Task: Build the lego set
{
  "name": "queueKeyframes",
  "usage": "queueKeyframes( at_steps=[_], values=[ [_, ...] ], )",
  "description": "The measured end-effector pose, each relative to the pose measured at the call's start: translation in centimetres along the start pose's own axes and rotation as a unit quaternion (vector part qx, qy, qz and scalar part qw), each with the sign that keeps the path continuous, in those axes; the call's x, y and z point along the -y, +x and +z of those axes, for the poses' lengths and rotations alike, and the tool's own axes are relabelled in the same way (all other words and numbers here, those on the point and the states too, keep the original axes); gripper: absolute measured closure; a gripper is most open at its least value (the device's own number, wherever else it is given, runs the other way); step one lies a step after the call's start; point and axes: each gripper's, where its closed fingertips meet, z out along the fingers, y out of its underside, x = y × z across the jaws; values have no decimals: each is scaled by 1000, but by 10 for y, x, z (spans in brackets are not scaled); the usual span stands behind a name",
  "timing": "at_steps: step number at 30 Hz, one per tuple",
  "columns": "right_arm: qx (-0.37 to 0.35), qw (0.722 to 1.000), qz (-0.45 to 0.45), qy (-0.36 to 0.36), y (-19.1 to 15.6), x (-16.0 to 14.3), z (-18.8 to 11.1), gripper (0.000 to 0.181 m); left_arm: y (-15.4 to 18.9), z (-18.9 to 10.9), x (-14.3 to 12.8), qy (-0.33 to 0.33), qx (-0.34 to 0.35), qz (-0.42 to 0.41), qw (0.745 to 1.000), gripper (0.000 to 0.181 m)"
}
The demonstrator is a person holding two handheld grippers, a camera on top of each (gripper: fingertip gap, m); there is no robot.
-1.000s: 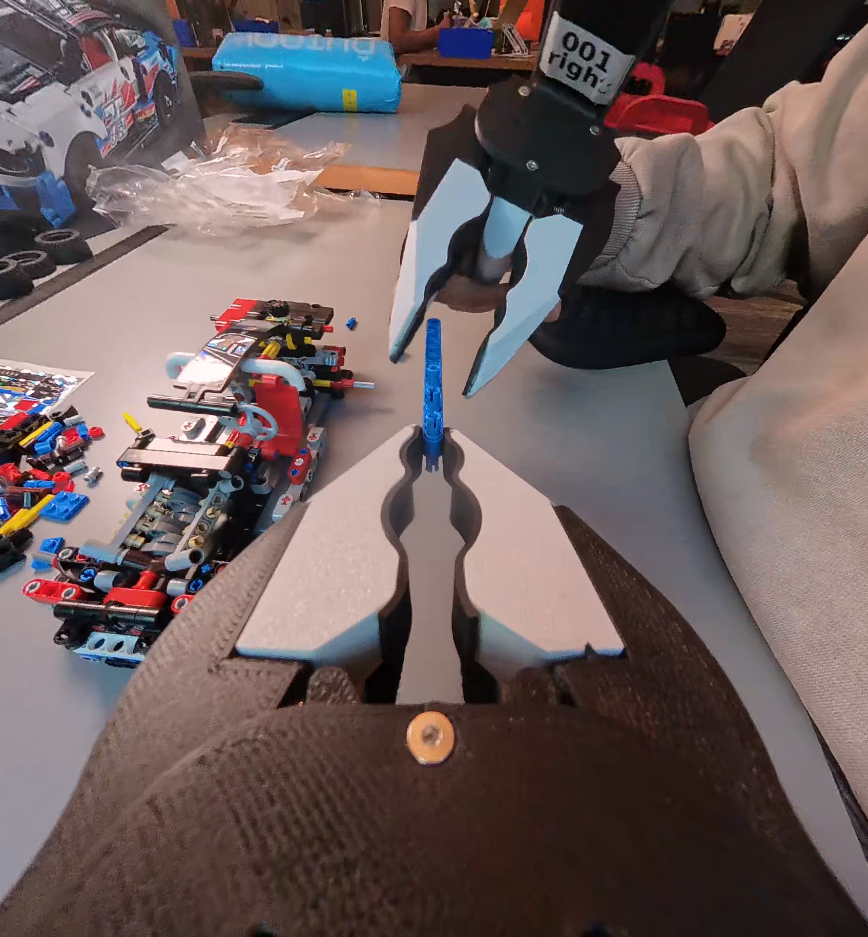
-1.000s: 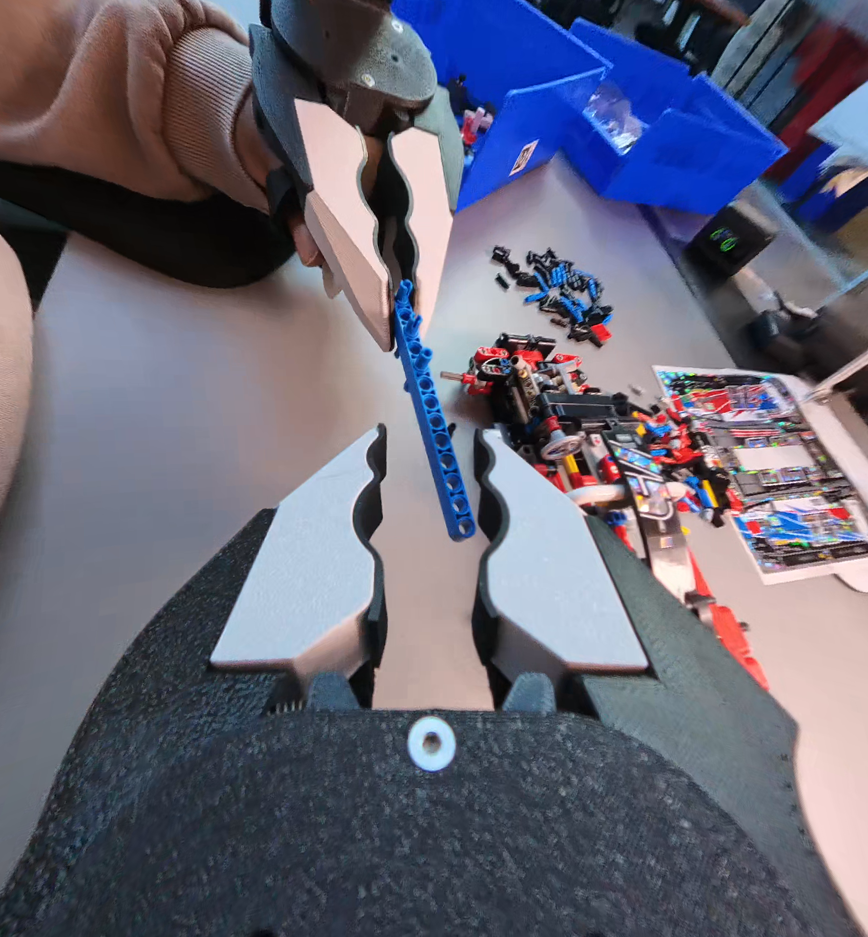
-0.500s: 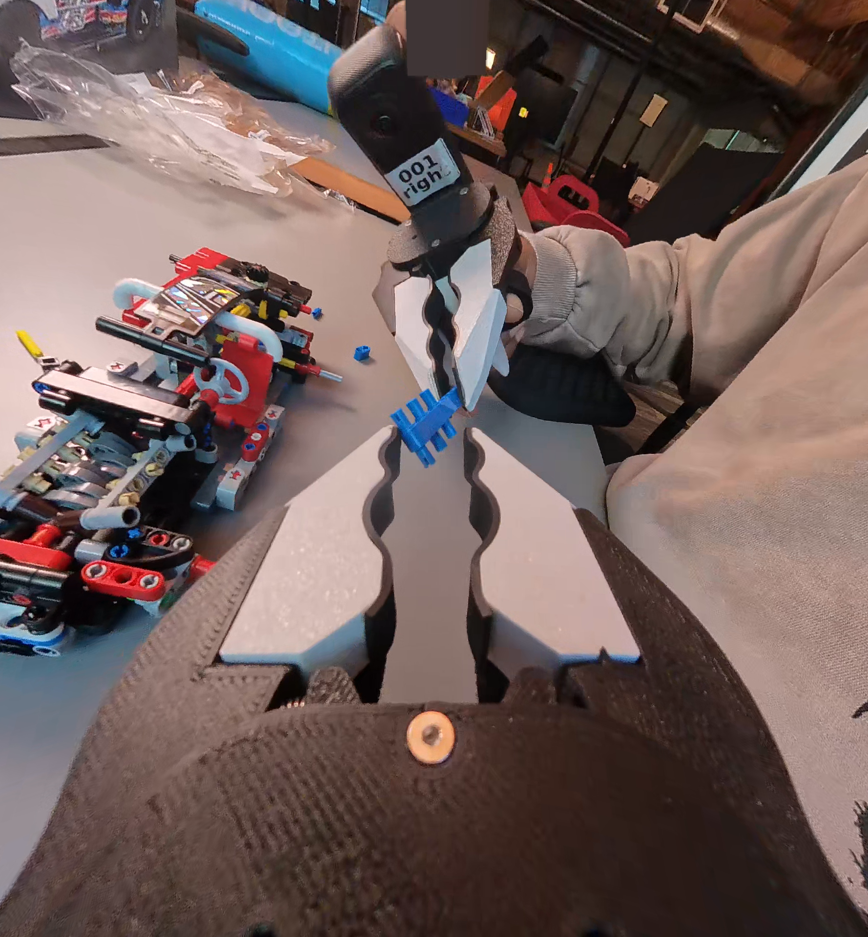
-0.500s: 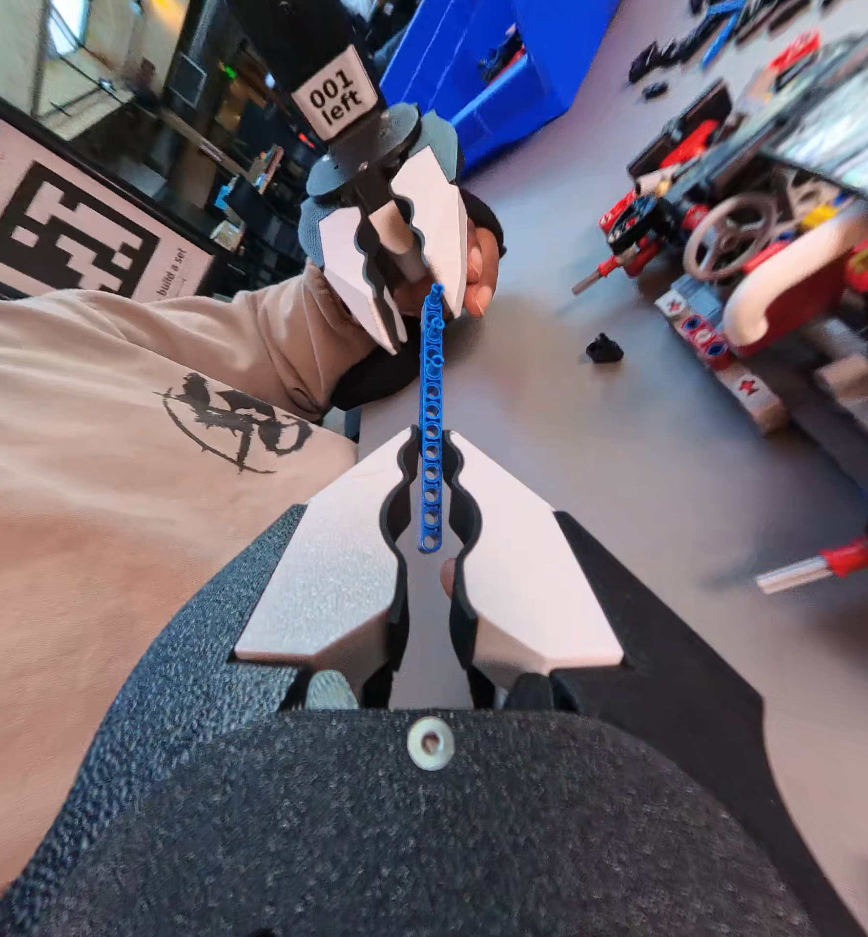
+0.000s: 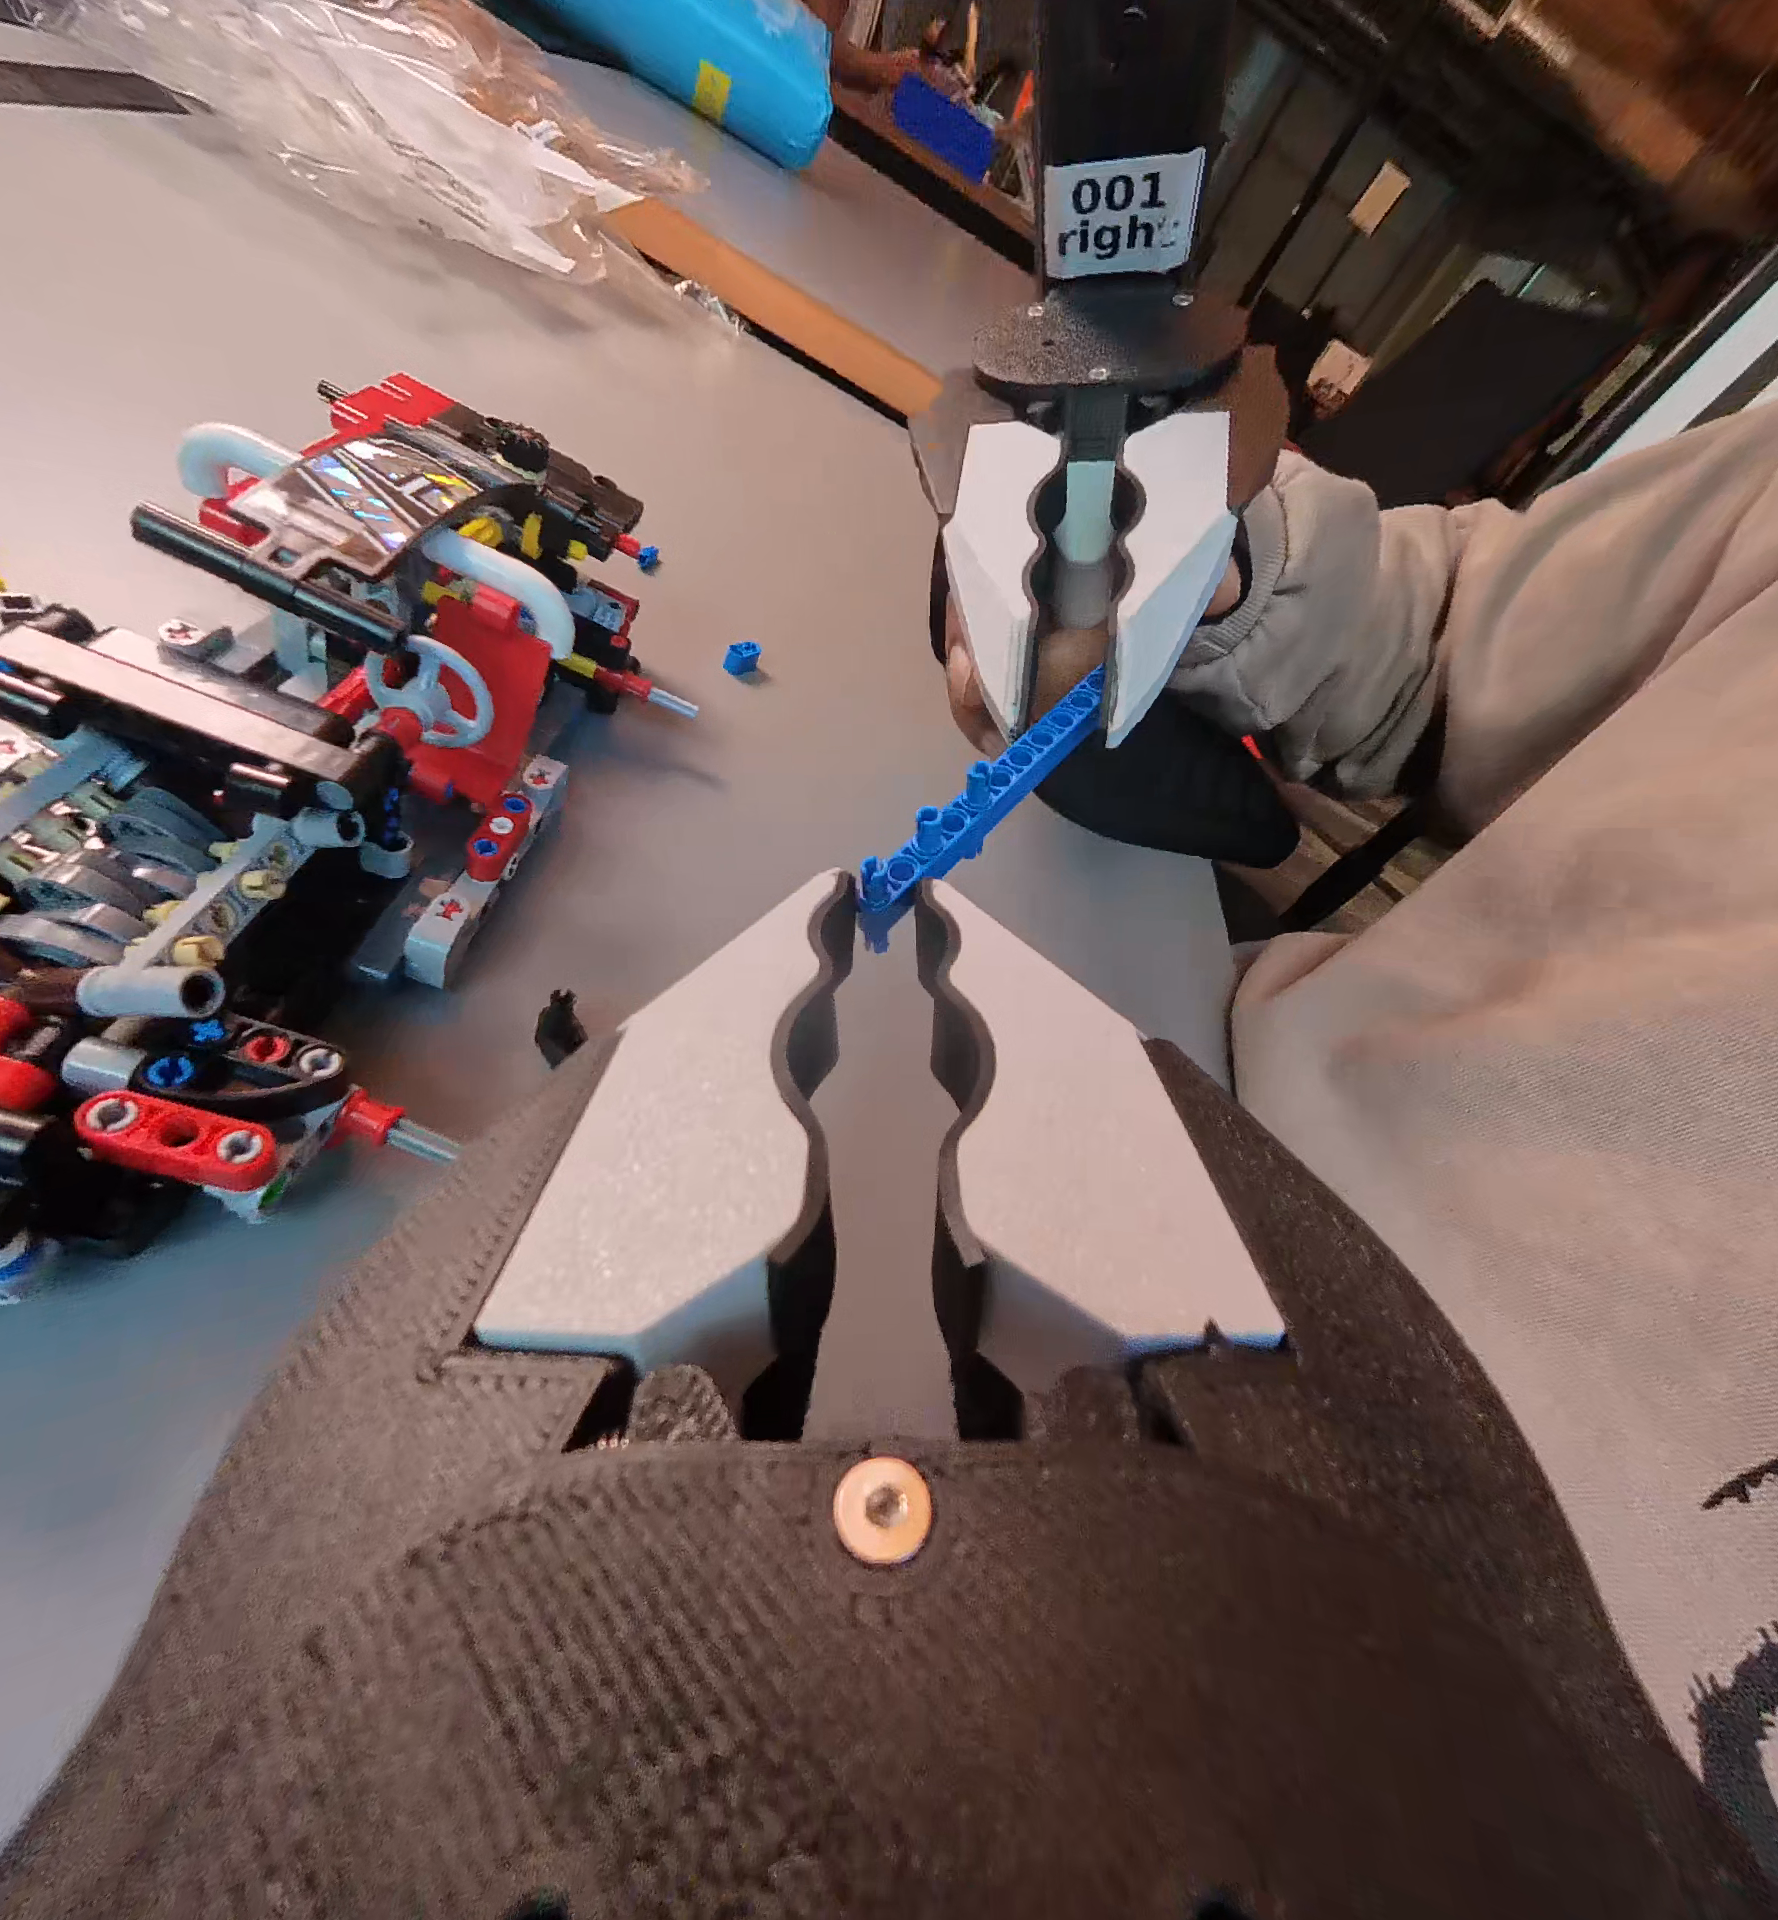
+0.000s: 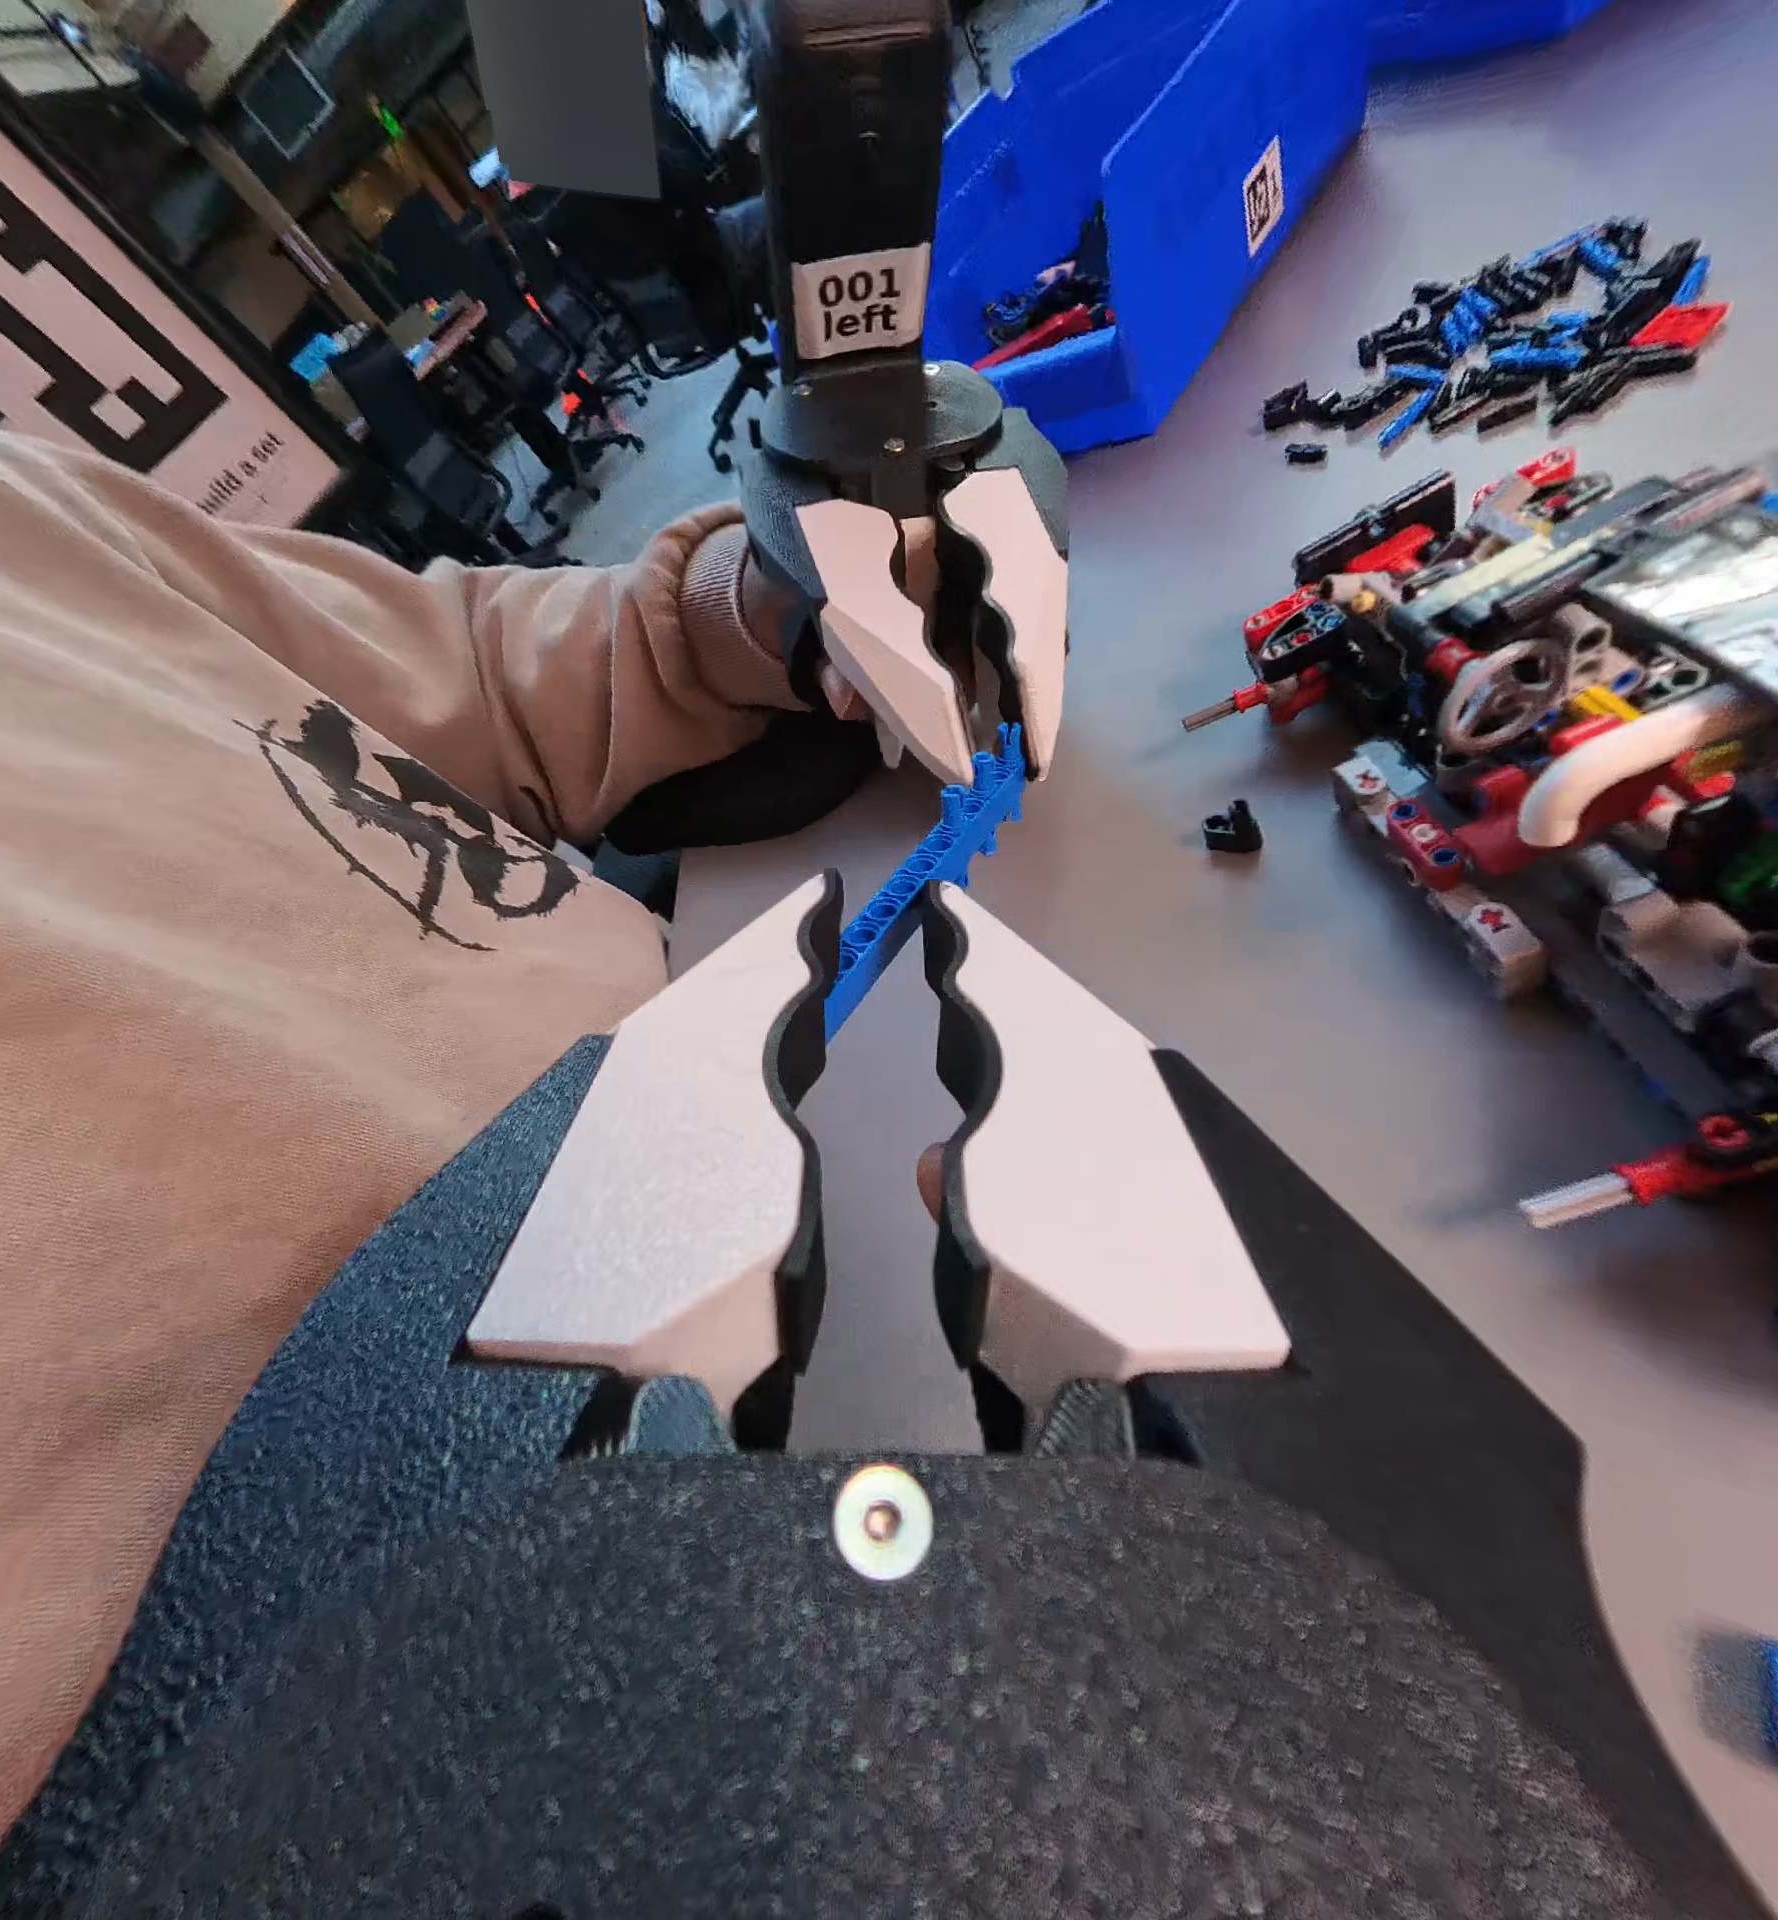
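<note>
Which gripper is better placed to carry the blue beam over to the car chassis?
Probably the left gripper: it pinches the blue beam's pinned end, on the car chassis side. The right gripper grips the far end.

The desk [image 5: 864,436] has a smooth grey top. A wooden strip [image 5: 771,301] runs along its far edge. Beyond that edge stands a second table carrying a light-blue package [image 5: 719,62]. The room behind is dim, with dark partitions and framing [image 5: 1467,312]. Black office chairs [image 6: 594,343] stand on a grey floor [image 6: 656,499]. A pale wall panel [image 6: 54,312] with a large black square pattern occupies the near side. Small coloured lights show in the dark background.
</note>
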Motion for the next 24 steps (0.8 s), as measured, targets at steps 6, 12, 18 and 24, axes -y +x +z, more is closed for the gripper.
queueKeyframes(
  at_steps=[6, 12, 18, 24],
  values=[
    [-28, 976, -208, 65, -25, 11, -13, 141, 16, -5, 13, 42, -59, -20, 997, 174],
    [-78, 926, -357, 98, -35, 28, -20, 165, 35, -7, 27, 89, -165, -92, 978, 175],
    [-89, 924, -368, 43, -33, 43, -22, 174, 28, 0, 27, 90, -139, -102, 981, 174],
    [-207, 862, -297, -353, 20, 12, -34, 174, -2, -6, 25, 53, 14, 35, 998, 152]
  ],
)
